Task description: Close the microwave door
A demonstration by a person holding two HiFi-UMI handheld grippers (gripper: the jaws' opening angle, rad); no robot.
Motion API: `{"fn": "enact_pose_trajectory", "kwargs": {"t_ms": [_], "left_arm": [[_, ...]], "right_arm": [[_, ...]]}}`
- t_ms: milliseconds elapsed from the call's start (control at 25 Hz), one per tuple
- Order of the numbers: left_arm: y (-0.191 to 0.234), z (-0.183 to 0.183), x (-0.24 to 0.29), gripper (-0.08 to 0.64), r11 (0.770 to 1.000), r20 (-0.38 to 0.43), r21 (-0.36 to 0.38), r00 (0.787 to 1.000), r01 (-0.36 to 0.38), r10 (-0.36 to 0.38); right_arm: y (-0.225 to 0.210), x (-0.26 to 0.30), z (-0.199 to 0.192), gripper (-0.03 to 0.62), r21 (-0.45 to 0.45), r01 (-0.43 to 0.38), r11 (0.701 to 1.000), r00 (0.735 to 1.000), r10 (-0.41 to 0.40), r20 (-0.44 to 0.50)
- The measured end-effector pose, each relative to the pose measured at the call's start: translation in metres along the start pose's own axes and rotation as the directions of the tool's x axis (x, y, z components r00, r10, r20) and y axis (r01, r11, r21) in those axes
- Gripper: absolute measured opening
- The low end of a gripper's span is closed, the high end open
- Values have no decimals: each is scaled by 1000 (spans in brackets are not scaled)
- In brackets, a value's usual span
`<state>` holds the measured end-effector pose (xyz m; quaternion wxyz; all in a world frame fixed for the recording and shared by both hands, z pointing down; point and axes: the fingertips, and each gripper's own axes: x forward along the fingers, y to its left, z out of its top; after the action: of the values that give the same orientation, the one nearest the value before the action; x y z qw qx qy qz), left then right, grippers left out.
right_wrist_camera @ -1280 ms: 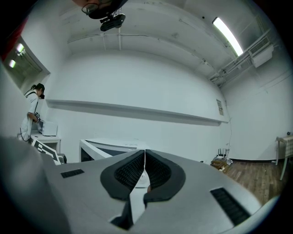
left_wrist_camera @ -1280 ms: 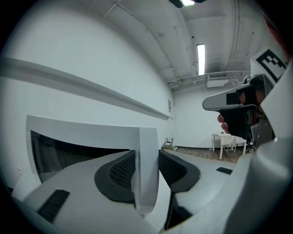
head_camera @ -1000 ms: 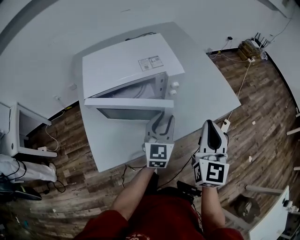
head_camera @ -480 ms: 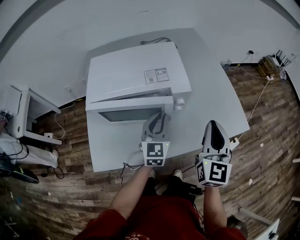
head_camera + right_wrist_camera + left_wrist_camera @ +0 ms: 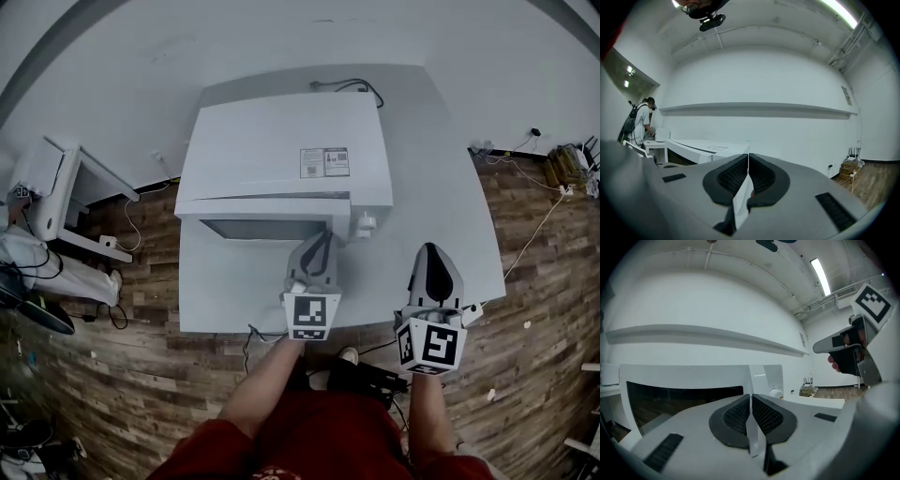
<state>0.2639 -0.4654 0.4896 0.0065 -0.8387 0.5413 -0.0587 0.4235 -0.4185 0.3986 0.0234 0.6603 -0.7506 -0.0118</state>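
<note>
White table carries the microwave; its door, ajar a second ago, now sits almost flush. The left gripper is just in front, its fingers clenching on nothing. The right gripper is clenched and empty. The job looks nearly done.

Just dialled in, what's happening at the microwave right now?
A person stands at the table with a gripper in each hand. The microwave has its door shut or nearly so. The left gripper points at the door's right end, its jaws closing with nothing between them; contact can't be told. The right gripper hangs off to the right, shut and empty.
</note>
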Motion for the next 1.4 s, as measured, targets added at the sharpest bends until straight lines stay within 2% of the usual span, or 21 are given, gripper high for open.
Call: {"fn": "enact_pose_trajectory", "kwargs": {"t_ms": [360,520,960,1200,1400], "left_arm": [[5,-3,15,37,999,-38,-21,999,-25,25],[5,-3,16,35,999,-26,-26,999,-29,28],[5,-3,16,32,1000,-42,-22,999,-6,5],[13,12,6,32,999,-10,-30,1000,-15,15],[36,24,-15,32,998,11,-36,999,-51,52]], "right_arm": [[3,14,-3,28,16,-21,1000,1000,21,2],[5,15,-6,28,18,-23,1000,1000,23,-6],[15,12,-3,28,4,-34,999,999,34,-5],[28,8,4,28,-2,-51,999,999,51,7],[53,12,12,28,-7,-87,996,996,87,25]]}}
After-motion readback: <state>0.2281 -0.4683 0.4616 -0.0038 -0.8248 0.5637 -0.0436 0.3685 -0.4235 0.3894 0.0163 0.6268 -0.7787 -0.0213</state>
